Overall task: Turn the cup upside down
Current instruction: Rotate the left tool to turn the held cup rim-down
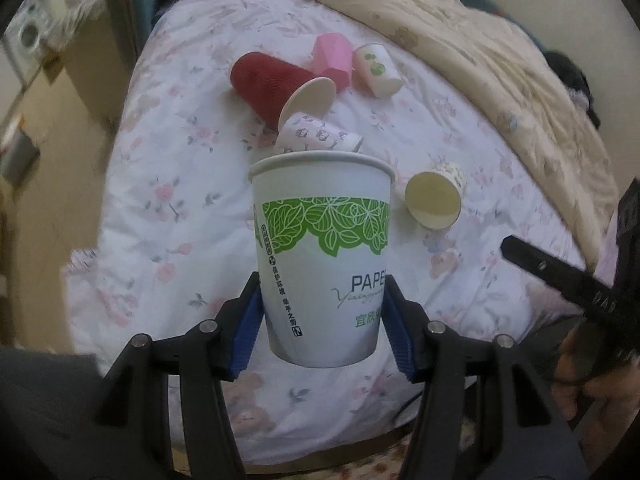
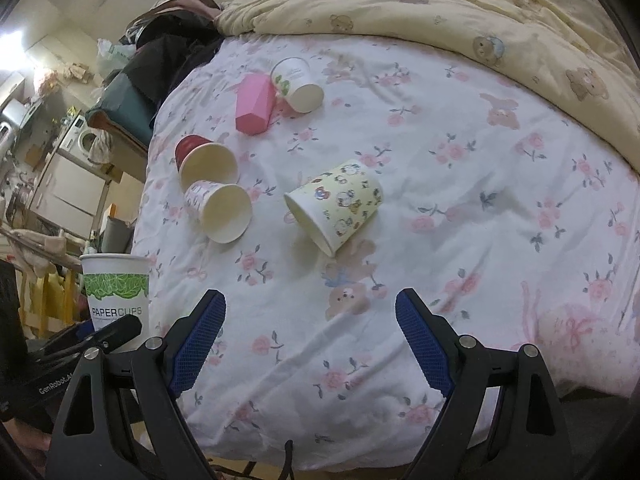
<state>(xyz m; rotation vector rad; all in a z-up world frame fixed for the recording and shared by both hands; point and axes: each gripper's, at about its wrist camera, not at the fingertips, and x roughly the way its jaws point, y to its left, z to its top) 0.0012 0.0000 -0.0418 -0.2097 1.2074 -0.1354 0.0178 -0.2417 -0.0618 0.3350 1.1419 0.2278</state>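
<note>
We've got the white cup with the green leaf band [image 1: 322, 256] pinched low on its wall by the left gripper [image 1: 320, 320], mouth up, lifted clear of the bed [image 1: 180, 208] — nothing turned over yet, as we read it. The blue fingers [image 1: 247, 328] press the sides near the base, and that's our worry: thin paper, a narrow grip well below the rim, so a quick roll of the wrist could let it swivel or slide out, and too hard a squeeze could dent the wall. Setting it rim-down on soft, wrinkled bedding could also leave it leaning. The right gripper [image 2: 310, 340] hangs over the sheet with its fingers spread wide and nothing between them. Its camera gives us what the left one can't — the cartoon-print cup [image 2: 334, 206] lying on its side with its pattern showing, and the held cup seen from outside at the far left, fully upright. The left view, in turn, shows the actual contact on the wall, and the red cup [image 1: 276, 80] and pink cup [image 1: 332, 58] beyond.
</note>
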